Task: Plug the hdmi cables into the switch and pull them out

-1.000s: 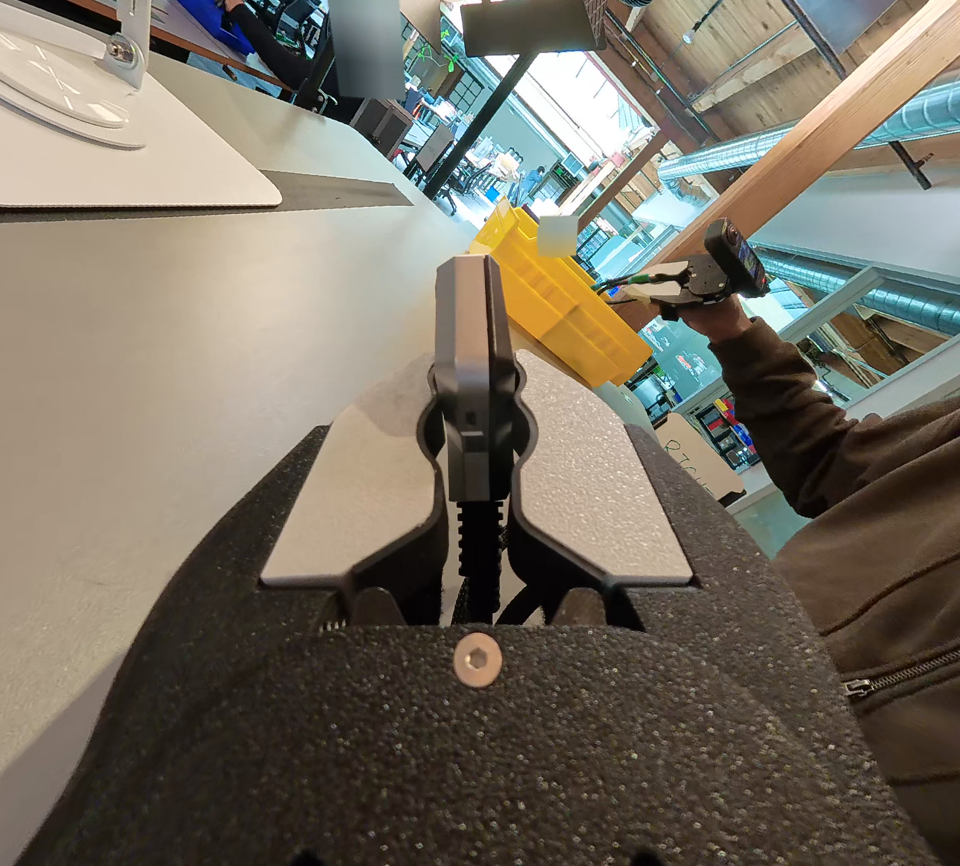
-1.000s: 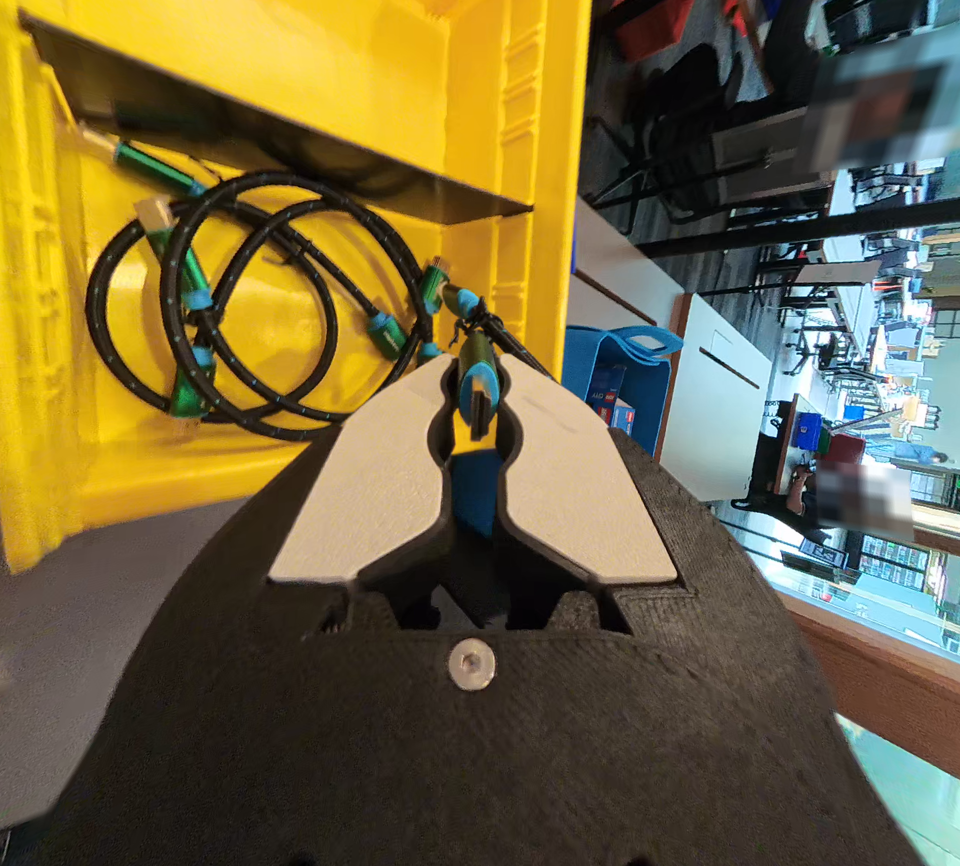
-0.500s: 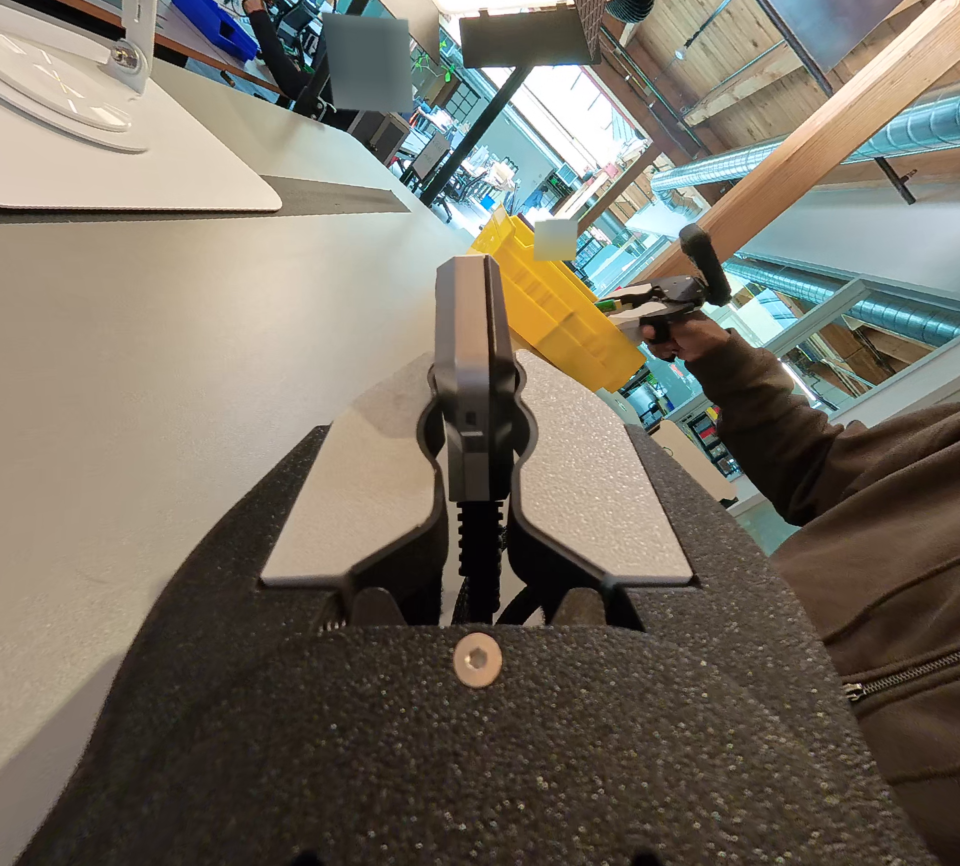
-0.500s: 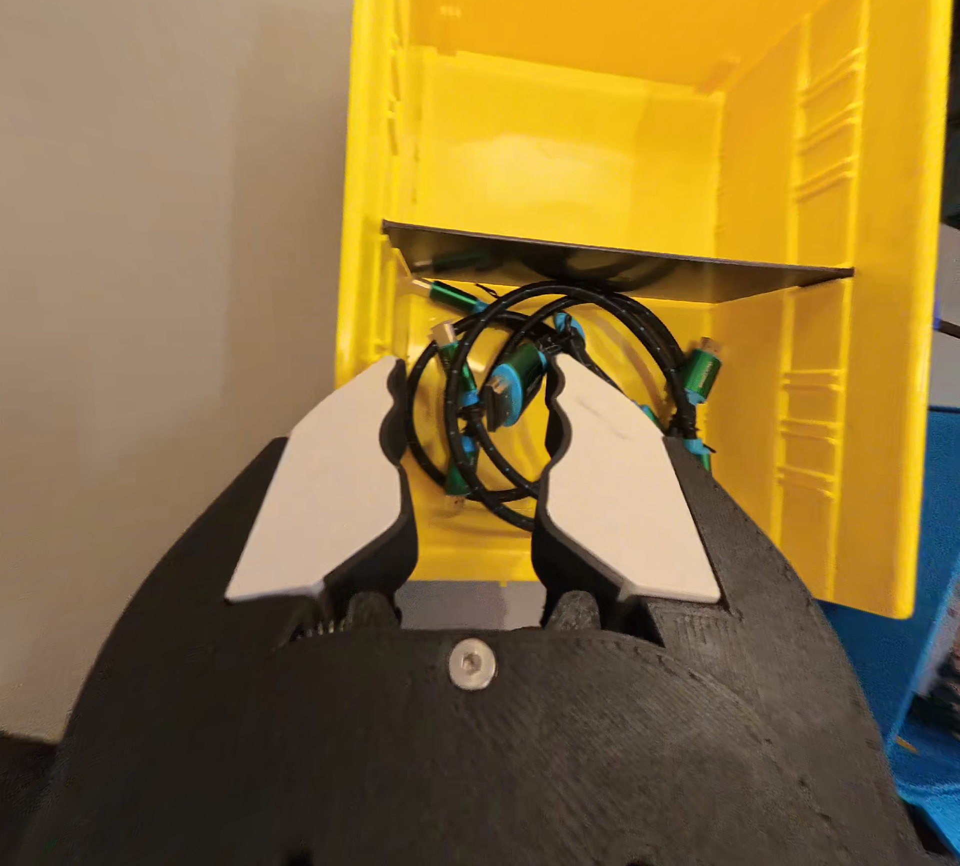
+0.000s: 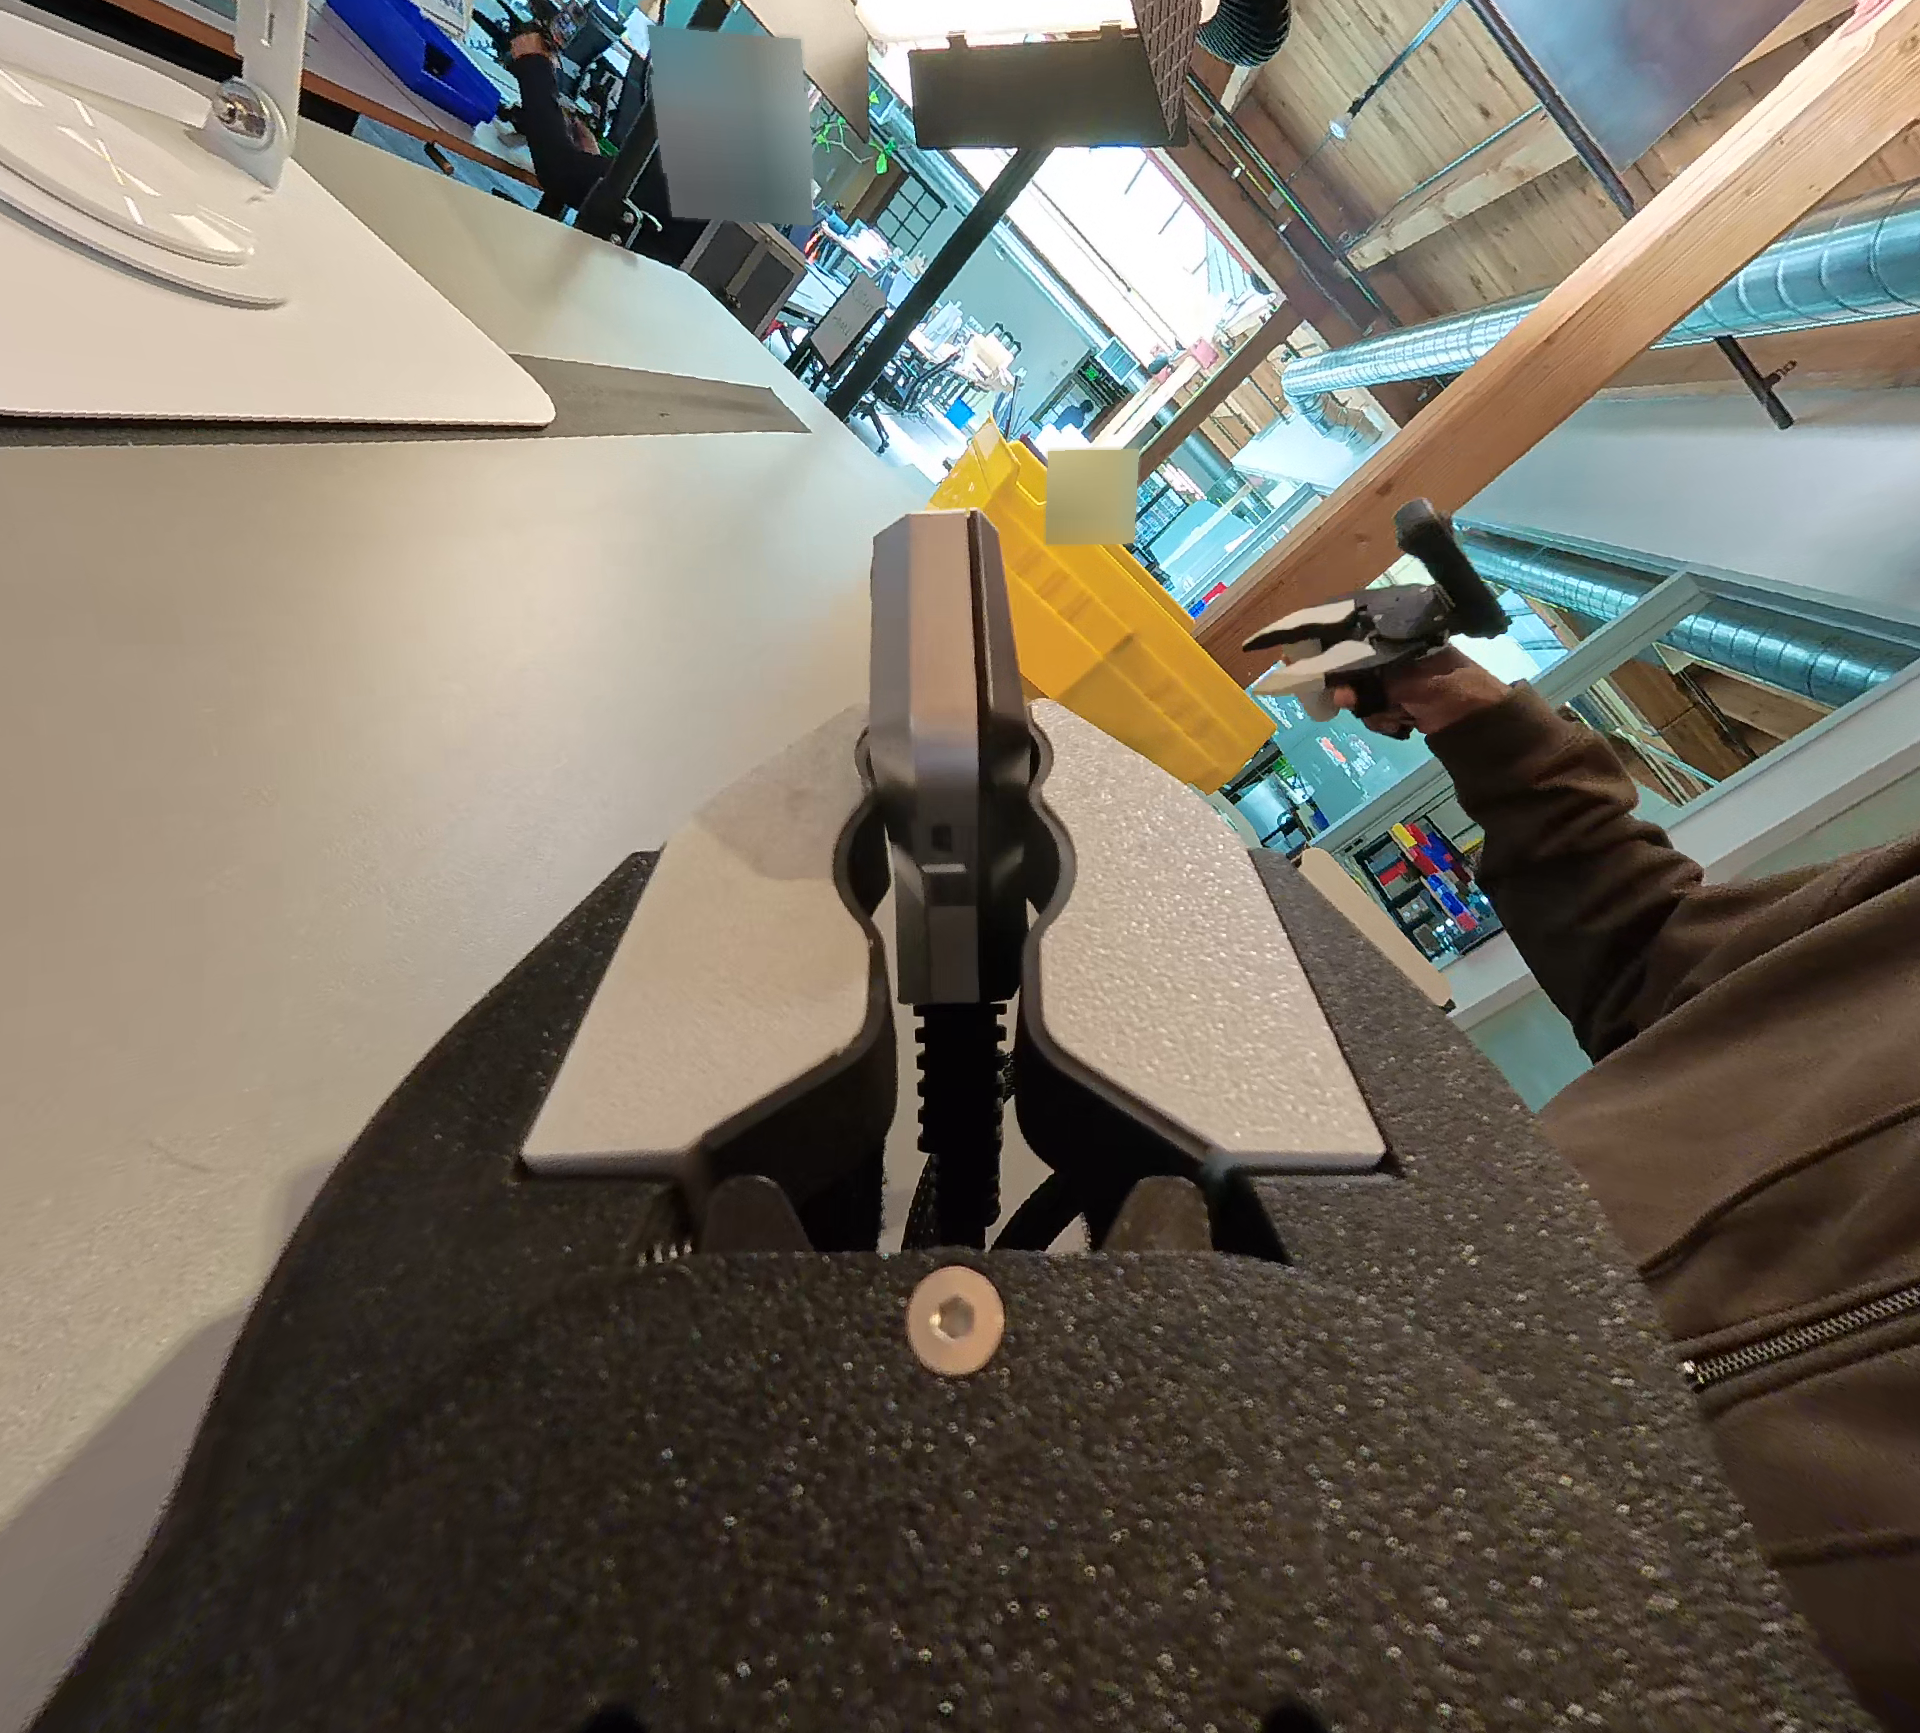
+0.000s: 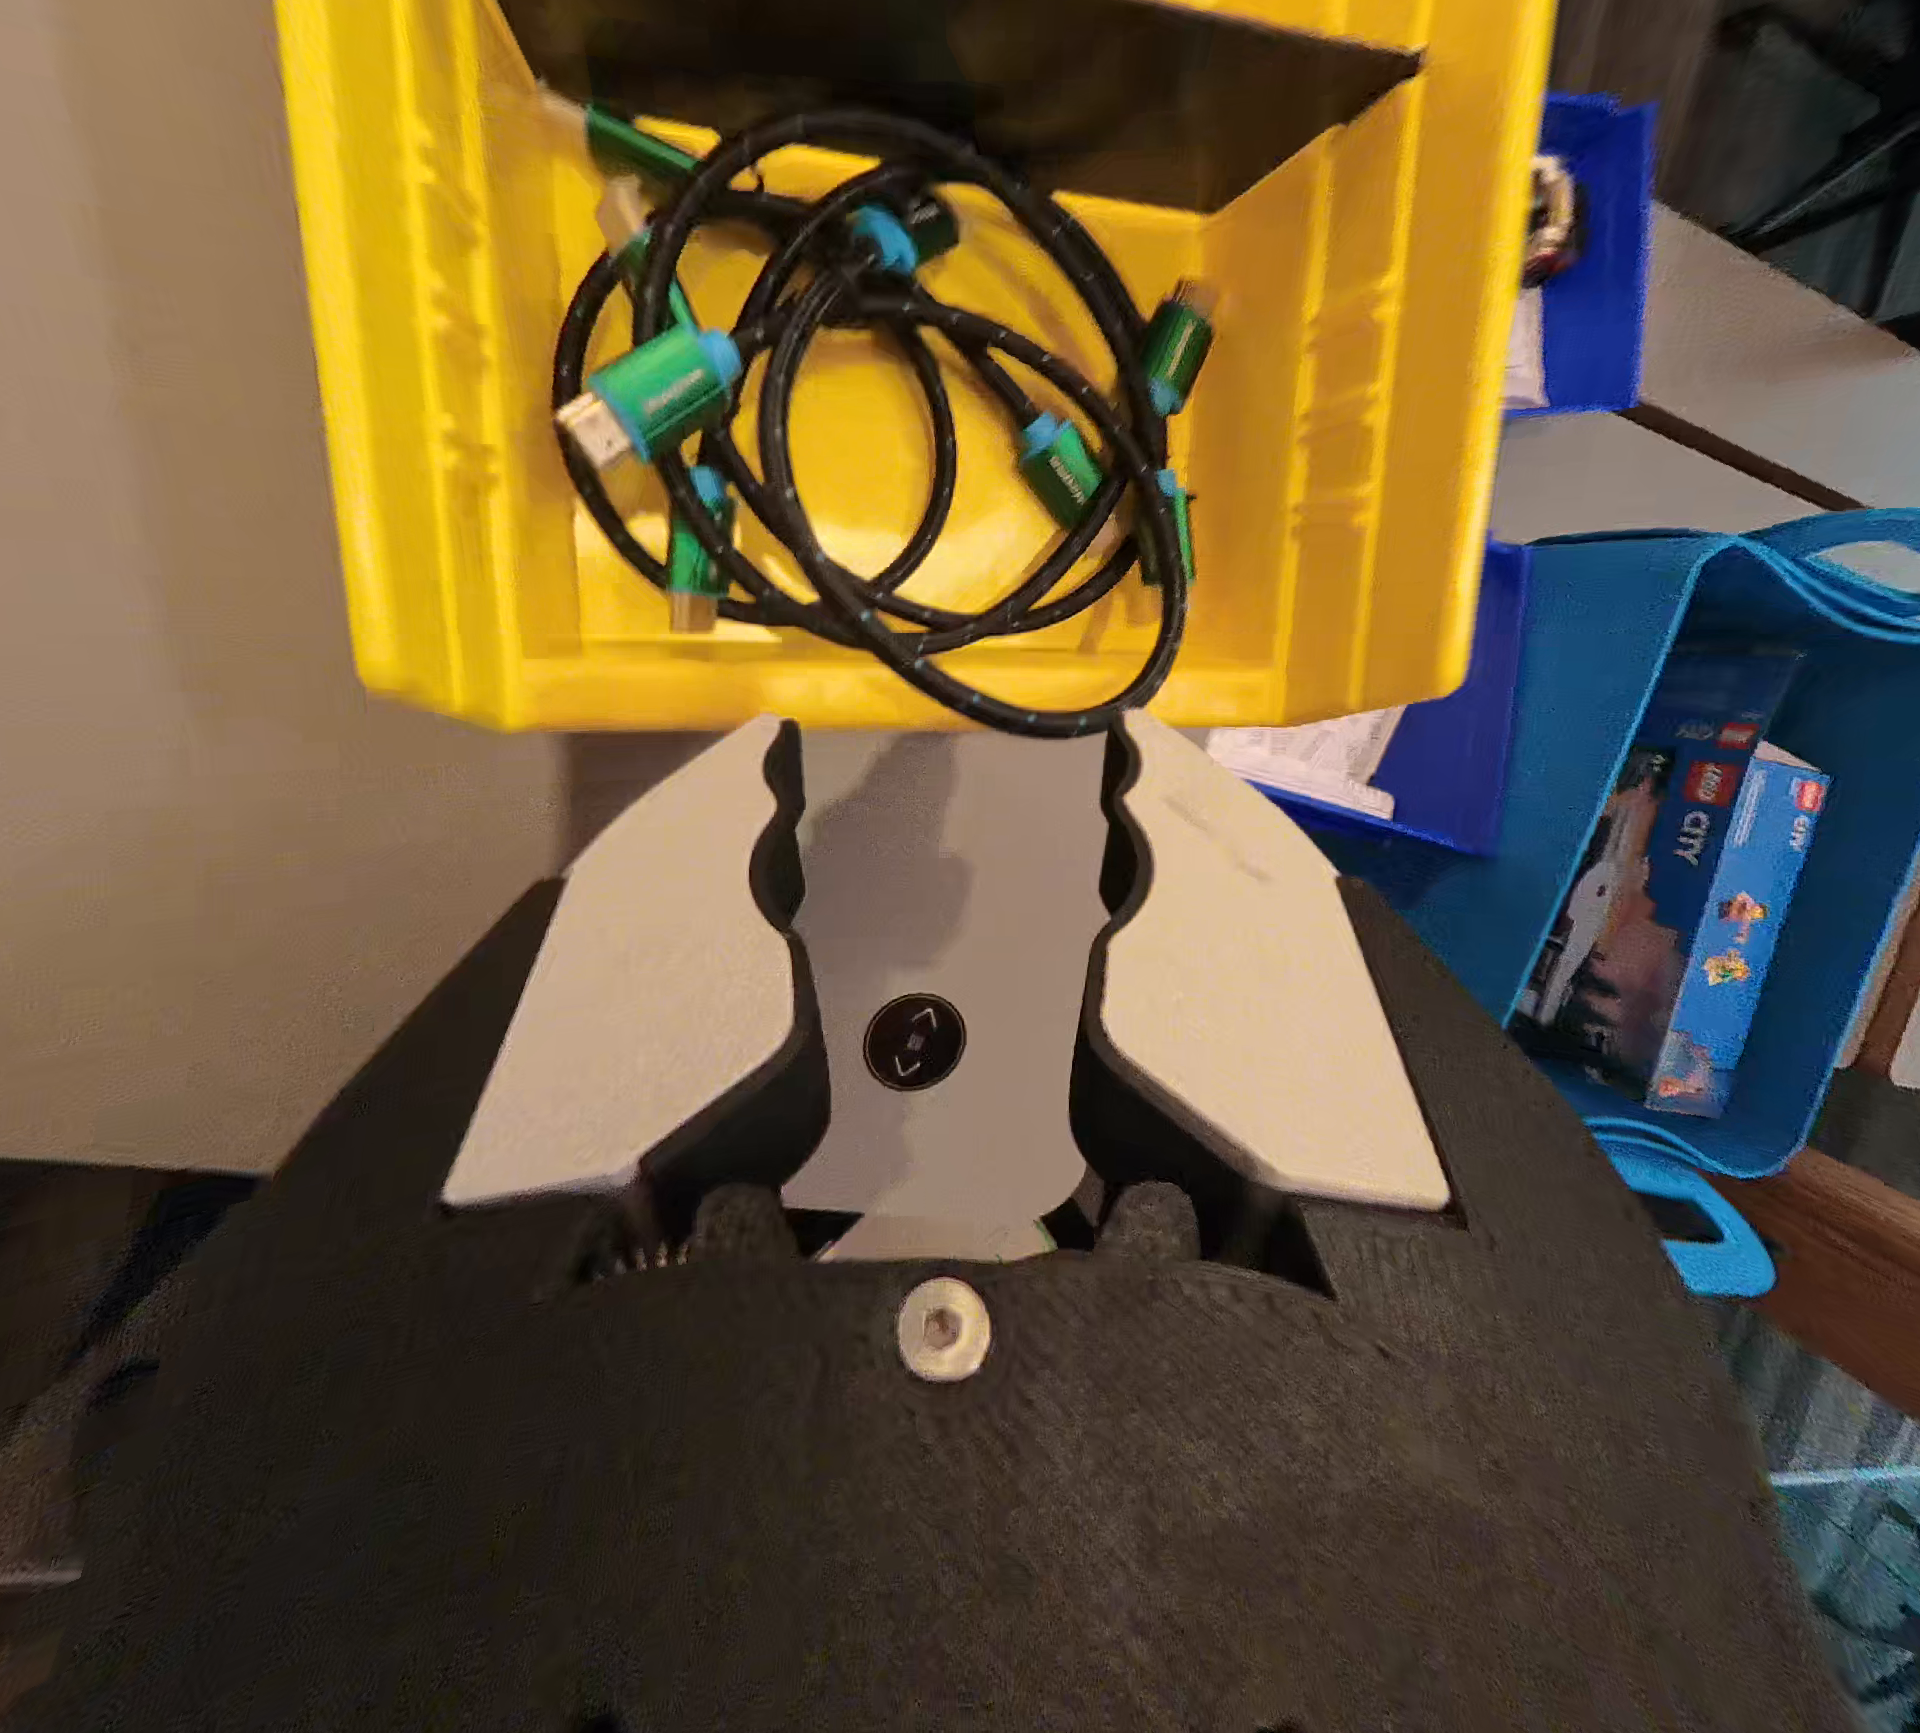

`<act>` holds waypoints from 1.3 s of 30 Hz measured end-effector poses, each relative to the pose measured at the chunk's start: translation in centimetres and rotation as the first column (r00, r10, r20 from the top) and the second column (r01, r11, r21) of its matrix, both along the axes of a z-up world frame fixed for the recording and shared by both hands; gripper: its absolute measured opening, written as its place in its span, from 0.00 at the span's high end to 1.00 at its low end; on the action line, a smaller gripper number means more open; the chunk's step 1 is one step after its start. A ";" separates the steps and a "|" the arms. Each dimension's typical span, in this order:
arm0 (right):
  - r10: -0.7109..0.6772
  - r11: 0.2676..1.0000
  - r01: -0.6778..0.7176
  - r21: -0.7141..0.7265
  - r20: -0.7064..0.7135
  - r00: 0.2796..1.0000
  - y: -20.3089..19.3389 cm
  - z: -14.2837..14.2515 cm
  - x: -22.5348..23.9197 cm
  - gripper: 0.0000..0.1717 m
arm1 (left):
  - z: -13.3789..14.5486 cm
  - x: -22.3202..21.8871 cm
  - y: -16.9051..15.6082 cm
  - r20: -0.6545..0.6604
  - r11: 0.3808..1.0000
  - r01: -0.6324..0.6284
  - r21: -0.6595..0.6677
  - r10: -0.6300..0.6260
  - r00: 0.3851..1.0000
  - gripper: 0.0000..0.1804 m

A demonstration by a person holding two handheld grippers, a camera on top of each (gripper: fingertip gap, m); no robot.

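Observation:
My left gripper (image 5: 951, 748) is shut on a flat dark grey adapter block (image 5: 935, 696) with a ribbed black cable (image 5: 956, 1081) running back between the fingers; it is held low over the grey table (image 5: 364, 696). My right gripper (image 6: 951, 748) is open and empty, just in front of the near rim of a yellow bin (image 6: 623, 686). It also shows in the left wrist view (image 5: 1304, 660), open, beside the yellow bin (image 5: 1101, 634). Inside the bin lie several black braided cables (image 6: 883, 436) with green plugs (image 6: 660, 395); one loop hangs over the near rim.
A black divider (image 6: 935, 10) crosses the yellow bin. Blue bins (image 6: 1579, 260) and a blue bag with boxes (image 6: 1714, 852) stand to the right. A white lamp base on a pad (image 5: 156, 229) sits at the table's far left. A person's brown sleeve (image 5: 1662, 956) is on the right. Spacing between my two grippers at the tips: around 60 cm.
My right gripper opened and let go of the green-plugged cable, which now lies in the yellow bin; the gripper then drew back to the bin's near rim. My left gripper kept still.

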State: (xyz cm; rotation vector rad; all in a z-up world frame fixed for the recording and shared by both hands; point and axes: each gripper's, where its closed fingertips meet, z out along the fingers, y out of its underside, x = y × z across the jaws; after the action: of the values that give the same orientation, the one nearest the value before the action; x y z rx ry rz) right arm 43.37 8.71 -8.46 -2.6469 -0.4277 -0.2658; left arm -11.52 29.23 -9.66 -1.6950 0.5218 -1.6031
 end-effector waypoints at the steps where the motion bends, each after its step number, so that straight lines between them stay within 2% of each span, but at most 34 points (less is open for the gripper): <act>1: 0.027 1.000 -0.028 -0.012 -0.007 1.000 -0.5 -0.7 -0.1 0.68 | 0.0 0.0 0.0 0.000 1.000 0.000 -0.001 0.000 1.000 0.88; 4: 0.080 0.997 -0.080 0.003 0.045 0.996 -0.1 -1.9 -0.3 0.69 | -0.1 0.1 0.0 -0.011 1.000 0.003 -0.002 -0.003 1.000 0.88; 10: 0.222 0.975 -0.220 -0.033 0.210 0.952 2.5 -3.6 -1.0 0.93 | -0.1 0.1 0.0 -0.011 1.000 -0.006 0.003 0.006 1.000 0.88; 13: 0.206 0.978 -0.210 -0.010 0.256 0.944 3.2 -3.2 -0.7 0.94 | -0.1 0.0 0.0 -0.009 1.000 -0.008 0.004 0.008 1.000 0.88; 18: 0.100 0.970 -0.139 0.198 0.192 0.976 5.2 -0.7 -1.4 0.95 | -0.1 0.0 0.0 -0.010 1.000 -0.007 0.004 0.007 1.000 0.88; 19: 0.118 0.971 -0.148 0.190 0.159 0.980 5.2 -1.2 -2.0 0.96 | -0.1 0.1 0.0 -0.011 1.000 -0.006 0.004 0.006 1.000 0.88; 21: 0.183 0.978 -0.190 0.086 0.089 0.979 4.4 -3.3 -3.5 0.94 | -0.2 0.1 0.0 -0.015 1.000 -0.003 0.003 0.003 1.000 0.88; 23: 0.195 0.978 -0.201 0.049 0.102 0.975 4.1 -3.8 -3.6 0.86 | -0.2 0.2 0.0 -0.016 1.000 -0.004 0.004 0.004 1.000 0.88; 25: 0.168 0.980 -0.176 0.090 0.093 0.981 4.3 -2.5 -3.7 0.83 | -0.2 0.1 0.0 -0.017 1.000 -0.008 0.005 0.008 1.000 0.88; 28: 0.141 0.969 -0.160 0.189 0.110 0.984 4.9 1.0 -4.6 0.81 | -0.2 0.1 0.2 -0.018 1.000 -0.016 0.001 0.016 1.000 0.88; 31: 0.236 0.936 -0.263 0.234 0.138 0.962 5.6 3.0 -8.8 0.81 | 0.0 0.2 0.4 -0.001 1.000 -0.022 -0.005 0.022 1.000 0.88; 33: 0.340 0.903 -0.351 0.249 0.087 0.936 6.3 2.5 -13.8 0.81 | 0.2 0.4 0.5 0.023 1.000 -0.025 -0.011 0.025 0.999 0.88; 36: 0.501 0.840 -0.442 0.314 -0.140 0.854 7.6 -0.3 -24.0 0.81 | 0.4 0.9 0.7 0.047 0.999 -0.036 -0.015 0.037 0.998 0.88; 39: 0.584 0.807 -0.446 0.387 -0.419 0.695 9.5 -3.5 -34.7 0.79 | 0.8 1.4 0.7 0.079 0.999 -0.047 -0.013 0.048 0.996 0.88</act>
State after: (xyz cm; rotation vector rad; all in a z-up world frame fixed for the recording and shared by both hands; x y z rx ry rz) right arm 8.71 18.21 -11.99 -2.0977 -0.8610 0.5413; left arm -10.09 29.94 -8.87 -1.6328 0.4304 -1.6346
